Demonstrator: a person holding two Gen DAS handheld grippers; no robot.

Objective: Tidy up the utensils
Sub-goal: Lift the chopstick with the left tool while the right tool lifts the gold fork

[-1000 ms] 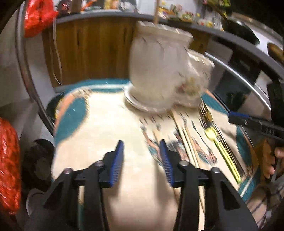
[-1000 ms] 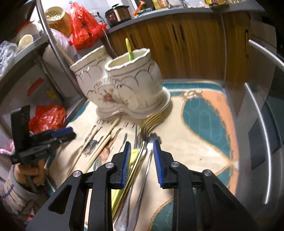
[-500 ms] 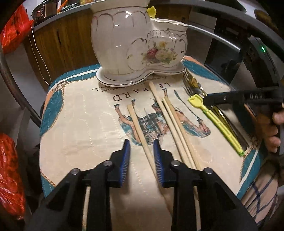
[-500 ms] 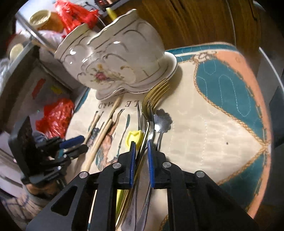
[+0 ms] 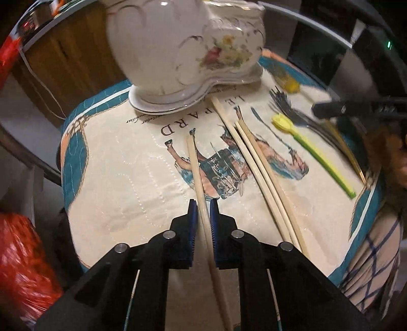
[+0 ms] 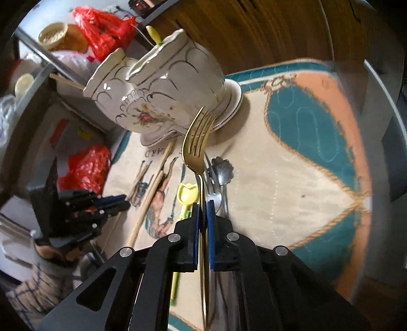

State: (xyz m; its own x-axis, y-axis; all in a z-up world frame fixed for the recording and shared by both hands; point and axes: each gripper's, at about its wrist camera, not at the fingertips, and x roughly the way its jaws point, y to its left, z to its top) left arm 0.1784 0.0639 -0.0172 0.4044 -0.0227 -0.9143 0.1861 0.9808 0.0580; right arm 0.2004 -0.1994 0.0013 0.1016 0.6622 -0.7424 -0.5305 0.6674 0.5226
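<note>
A white ceramic utensil holder (image 5: pixel 178 51) stands at the back of a printed mat (image 5: pixel 127 165). My left gripper (image 5: pixel 203 203) points down over a single wooden chopstick (image 5: pixel 195 163) on the mat. Its jaws are closing with the chopstick between the blue pads, and a slim gap still shows. A few more chopsticks (image 5: pixel 257 163) lie to its right. My right gripper (image 6: pixel 203 206) is shut on a gold fork (image 6: pixel 197 142), whose tines are raised in front of the holder (image 6: pixel 162 91). A yellow plastic utensil (image 6: pixel 188 193) and silver cutlery (image 6: pixel 223 168) lie beneath it.
A yellow utensil handle (image 6: pixel 154 34) sticks up from the holder. Red plastic bags (image 6: pixel 104 23) and a shelf stand to the left, with a wooden cabinet (image 6: pixel 267 33) behind. A metal rail (image 6: pixel 381 107) curves around the mat's edge. The person's checked sleeve (image 5: pixel 368 254) is on the right.
My left gripper swung over the single chopstick and its jaws narrowed around it. My right gripper's jaws shut on the gold fork, and its tines lifted off the mat.
</note>
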